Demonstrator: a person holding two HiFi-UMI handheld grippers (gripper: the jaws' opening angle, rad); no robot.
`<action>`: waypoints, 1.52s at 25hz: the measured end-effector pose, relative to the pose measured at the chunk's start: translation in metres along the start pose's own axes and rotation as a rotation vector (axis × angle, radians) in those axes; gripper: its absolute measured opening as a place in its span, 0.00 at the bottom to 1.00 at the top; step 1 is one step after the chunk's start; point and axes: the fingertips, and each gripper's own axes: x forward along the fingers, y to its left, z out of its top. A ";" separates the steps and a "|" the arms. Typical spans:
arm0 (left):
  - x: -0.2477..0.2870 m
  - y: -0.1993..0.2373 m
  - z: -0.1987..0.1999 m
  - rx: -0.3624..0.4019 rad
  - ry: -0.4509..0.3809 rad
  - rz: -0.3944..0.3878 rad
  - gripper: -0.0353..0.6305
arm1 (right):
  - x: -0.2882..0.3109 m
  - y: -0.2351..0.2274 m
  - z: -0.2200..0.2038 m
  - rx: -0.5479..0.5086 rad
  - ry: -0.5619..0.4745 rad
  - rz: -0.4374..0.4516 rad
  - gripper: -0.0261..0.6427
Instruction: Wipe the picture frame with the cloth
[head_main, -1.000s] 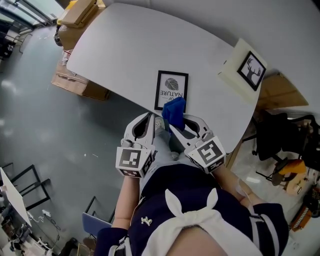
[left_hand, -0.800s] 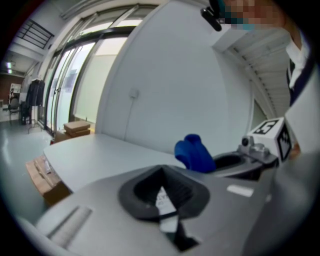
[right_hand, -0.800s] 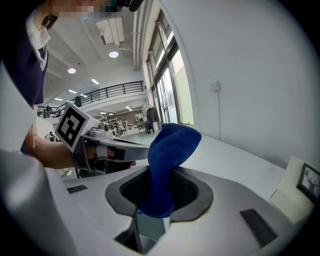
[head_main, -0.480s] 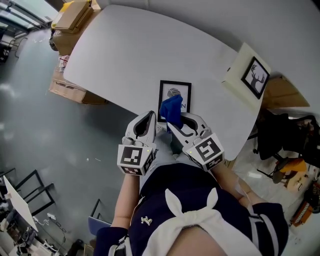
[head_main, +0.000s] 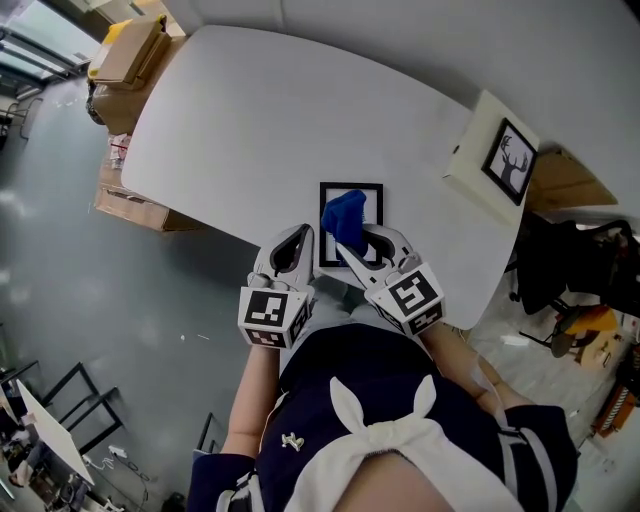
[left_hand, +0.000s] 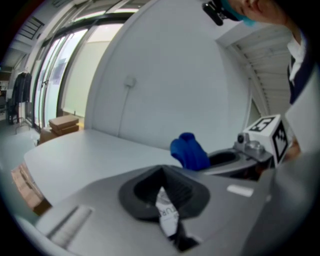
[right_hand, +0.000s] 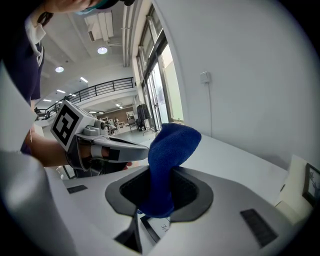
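- Head view: a white desk (head_main: 280, 120) fills the upper half of the frame. The picture frame (head_main: 374, 205), black-edged, lies flat near the desk's lower edge at centre.
- A blue cloth (head_main: 346, 215) covers much of the picture frame. The right hand-held gripper (head_main: 360, 240) enters from below and is clenched on this cloth.
- The left hand-held gripper (head_main: 302, 232) lies just left of it, its tip at the frame's lower left side.
- A second picture showing a deer (head_main: 509, 148) sits at the desk's right end. Cardboard boxes (head_main: 125, 55) stand on the floor at upper left.
- Left gripper view: the left hand-held gripper (left_hand: 162, 187) has its jaws drawn together. Only a narrow slit remains, through which a strip of the picture frame's (left_hand: 167, 215) print shows. Whether it touches the frame cannot be told.
- The cloth (left_hand: 189, 152) rises right of centre, above the right hand-held gripper (left_hand: 235, 160). The desk (left_hand: 85, 155) spreads to the left.
- Right gripper view: the right hand-held gripper (right_hand: 160, 192) grasps the cloth (right_hand: 170, 150), which stands up in a rounded fold between the pads.
- Part of the picture frame (right_hand: 163, 227) shows below the pads. The left hand-held gripper (right_hand: 115, 150) lies at left, and the desk (right_hand: 235, 165) at right.
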 end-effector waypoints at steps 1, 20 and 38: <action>0.003 0.002 0.000 0.002 0.006 -0.006 0.06 | 0.003 -0.003 0.000 0.003 0.004 -0.005 0.20; 0.060 0.025 -0.035 0.021 0.162 -0.121 0.06 | 0.061 -0.047 -0.026 0.040 0.116 -0.033 0.20; 0.091 0.020 -0.102 -0.015 0.310 -0.174 0.06 | 0.108 -0.074 -0.075 -0.172 0.303 0.021 0.20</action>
